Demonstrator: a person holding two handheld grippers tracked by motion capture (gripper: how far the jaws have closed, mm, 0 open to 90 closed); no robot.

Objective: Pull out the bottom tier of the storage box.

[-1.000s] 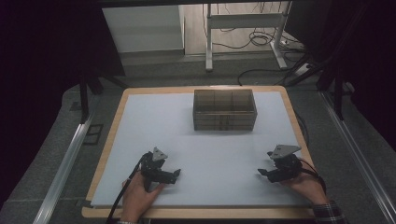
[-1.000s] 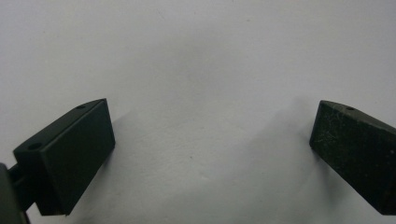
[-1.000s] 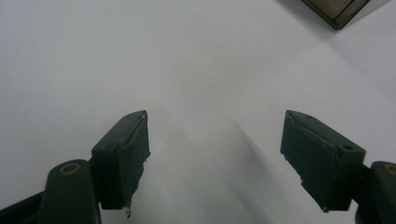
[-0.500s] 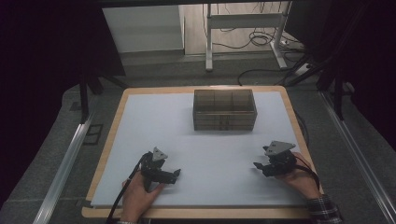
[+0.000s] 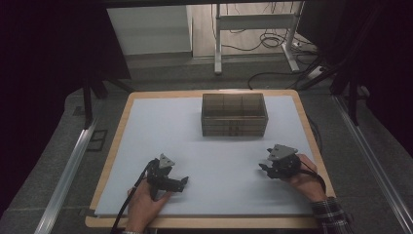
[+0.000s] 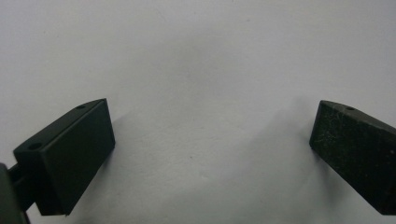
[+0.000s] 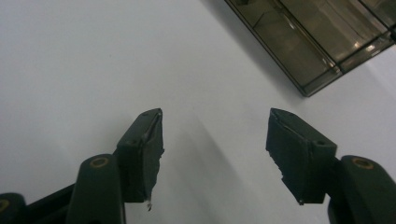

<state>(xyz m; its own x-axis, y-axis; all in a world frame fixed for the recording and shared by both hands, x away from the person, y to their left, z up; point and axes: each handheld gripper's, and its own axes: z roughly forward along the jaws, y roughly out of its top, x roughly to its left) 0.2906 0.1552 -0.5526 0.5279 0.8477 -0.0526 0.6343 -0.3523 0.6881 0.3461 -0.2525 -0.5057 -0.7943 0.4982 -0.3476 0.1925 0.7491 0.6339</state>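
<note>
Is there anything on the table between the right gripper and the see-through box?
Nothing: in the high view, bare white tabletop lies between the right gripper and the box.

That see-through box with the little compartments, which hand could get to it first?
Probably the right. The right gripper sits nearer the box, and the right gripper view shows the box's corner just ahead of its open, empty jaws, which have just been closing. The left gripper points across bare white mat.
</note>
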